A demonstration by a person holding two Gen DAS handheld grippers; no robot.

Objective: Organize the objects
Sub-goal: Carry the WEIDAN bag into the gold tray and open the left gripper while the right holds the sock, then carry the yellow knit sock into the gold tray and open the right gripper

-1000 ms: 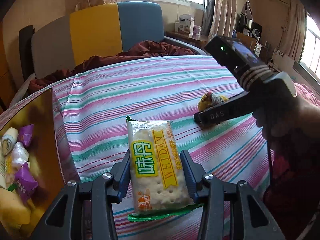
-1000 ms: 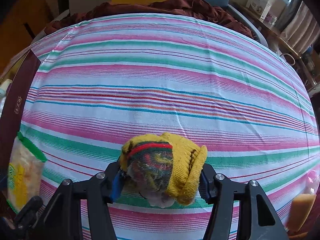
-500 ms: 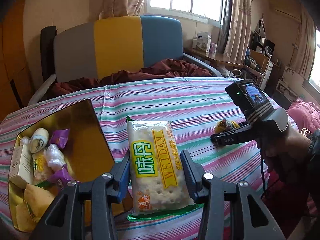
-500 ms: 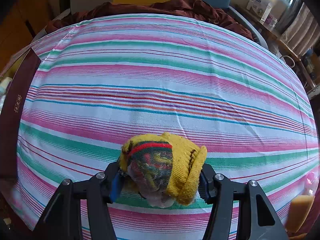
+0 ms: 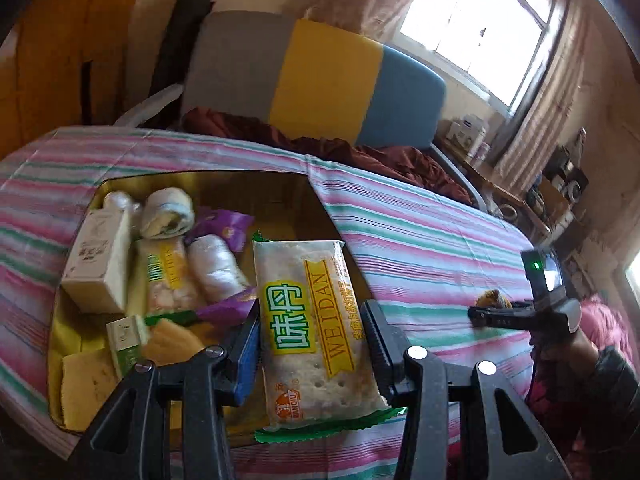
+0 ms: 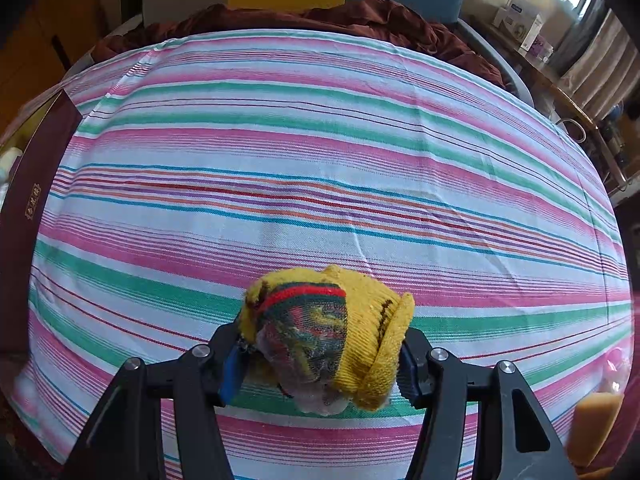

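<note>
- Cracker pack (image 5: 316, 332) — white "WEIDAN" wrapper with green crimped ends, clamped between the jaws of the left gripper (image 5: 312, 344). Jaws part-closed, pressing both long edges. Pack sticks out forward from the fingers and looks to hang over the right-hand edge of the box (image 5: 280, 192).
- Box sits ahead and to the left of the left gripper, on the striped cloth (image 5: 420, 240). It already holds a white carton (image 5: 100, 264), a second cracker pack (image 5: 168, 276), a rolled white sock (image 5: 168, 212), purple wrappers (image 5: 224, 232), a clear-wrapped roll (image 5: 216, 268) and yellow sponges (image 5: 84, 384).
- Progress, my read: most of the sorting is done, box is well filled. Left: drop the cracker pack in, then the sock ball.
- Yellow sock ball (image 6: 332, 332) — knit, red/green band, gripped by the right gripper (image 6: 324, 356). Jaws closed down on both sides. Can't tell if it's touching the cloth or just above it.
- Left wrist view only: box contents, plus the right gripper from the side, off to the right of the left one, well apart.
- Right wrist view only: sock detail, the box's dark red outer wall (image 6: 36, 184) far left, a tan piece (image 6: 596, 428) at the lower right edge — can't identify it.
- Cloth ahead of the right gripper shows nothing else to pick up.
</note>
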